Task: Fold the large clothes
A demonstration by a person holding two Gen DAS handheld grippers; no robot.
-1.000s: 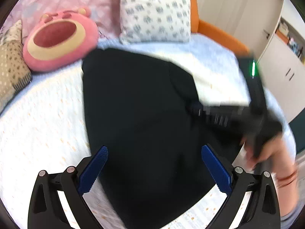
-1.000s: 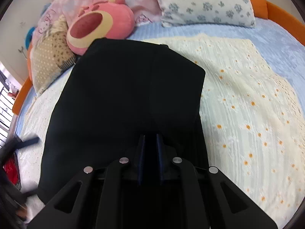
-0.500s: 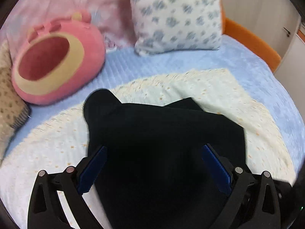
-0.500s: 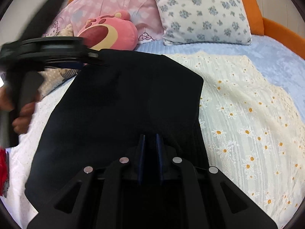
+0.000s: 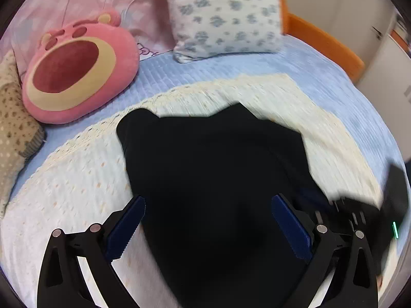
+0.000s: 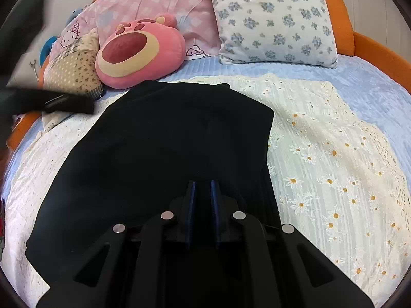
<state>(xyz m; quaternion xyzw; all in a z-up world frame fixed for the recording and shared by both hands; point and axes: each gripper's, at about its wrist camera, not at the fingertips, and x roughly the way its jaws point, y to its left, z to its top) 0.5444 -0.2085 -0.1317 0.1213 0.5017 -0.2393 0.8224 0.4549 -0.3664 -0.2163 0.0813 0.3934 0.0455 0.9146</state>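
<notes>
A large black garment (image 6: pixel 164 148) lies spread on a cream daisy-print blanket (image 6: pixel 334 159) on the bed. It also shows in the left wrist view (image 5: pixel 215 179), with its far edge humped. My right gripper (image 6: pixel 203 192) is shut on the garment's near edge, cloth pinched between the blue pads. My left gripper (image 5: pixel 208 220) is open and empty above the garment, its blue pads (image 5: pixel 128 225) wide apart. The right gripper's body (image 5: pixel 359 213) shows blurred at the lower right of the left wrist view. The left gripper shows blurred at the left of the right wrist view (image 6: pixel 51 102).
A pink bear plush (image 6: pixel 138 51), a Hello Kitty pillow (image 6: pixel 154 2), a floral pillow (image 6: pixel 274 20) and a spotted beige cushion (image 6: pixel 74 69) line the head of the bed. The orange bed frame (image 6: pixel 380 51) rims the blue sheet (image 6: pixel 359 77). White cupboards (image 5: pixel 385 59) stand at right.
My left gripper has swung over the garment toward the pillows and stays open. The right gripper has stayed shut on the cloth and risen a little.
</notes>
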